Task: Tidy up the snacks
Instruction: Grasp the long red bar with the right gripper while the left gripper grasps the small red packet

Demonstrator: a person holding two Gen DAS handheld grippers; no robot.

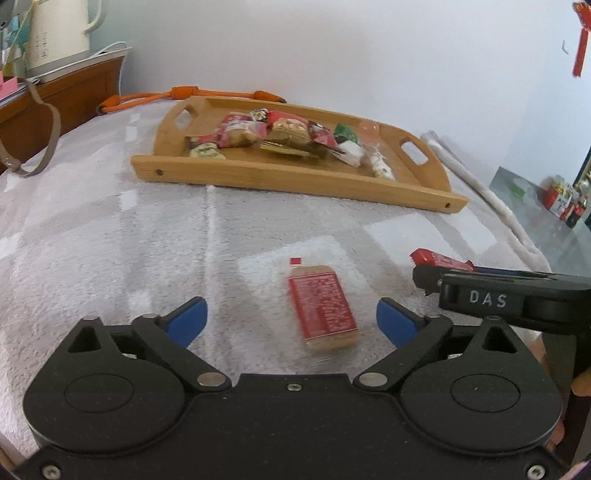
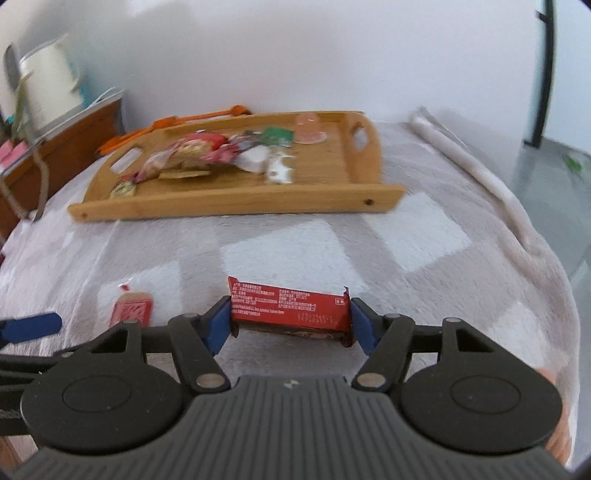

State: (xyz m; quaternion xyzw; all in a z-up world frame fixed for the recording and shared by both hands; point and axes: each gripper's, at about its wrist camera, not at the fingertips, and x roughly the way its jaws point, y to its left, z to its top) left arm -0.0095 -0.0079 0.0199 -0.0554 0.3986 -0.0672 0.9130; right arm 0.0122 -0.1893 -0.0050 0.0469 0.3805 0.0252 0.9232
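Snacks lie in two places on a pale fleecy blanket (image 1: pixel 110 229): a heap of wrappers (image 1: pixel 280 136) inside the wooden tray (image 1: pixel 295 181) in the upper middle of both views, and two loose ones nearer the cameras. In the right wrist view a red snack bar (image 2: pixel 290 310) sits crosswise at lower centre, and the right gripper (image 2: pixel 290 325) pinches it, one blue pad against each short end. In the left wrist view a cracker pack with a red label (image 1: pixel 323 308) lies flat at lower centre between the spread fingers of the left gripper (image 1: pixel 291 321); the blue pads stand clear of it on both sides, touching nothing.

The right gripper reaches into the left wrist view from the lower right edge, just beside the cracker pack, with the red bar's end showing above it. Open blanket lies between the loose snacks and the tray's near wall, with nothing in between.

Behind the tray an orange strap (image 1: pixel 147 98) runs along the wall. At the upper left of the left wrist view a cream kettle (image 1: pixel 59 33) stands on a brown wooden cabinet (image 1: pixel 74 96), and a grey strap (image 1: pixel 48 147) loops onto the blanket. A rolled white cloth (image 1: pixel 491 199) lies along the blanket's right edge.
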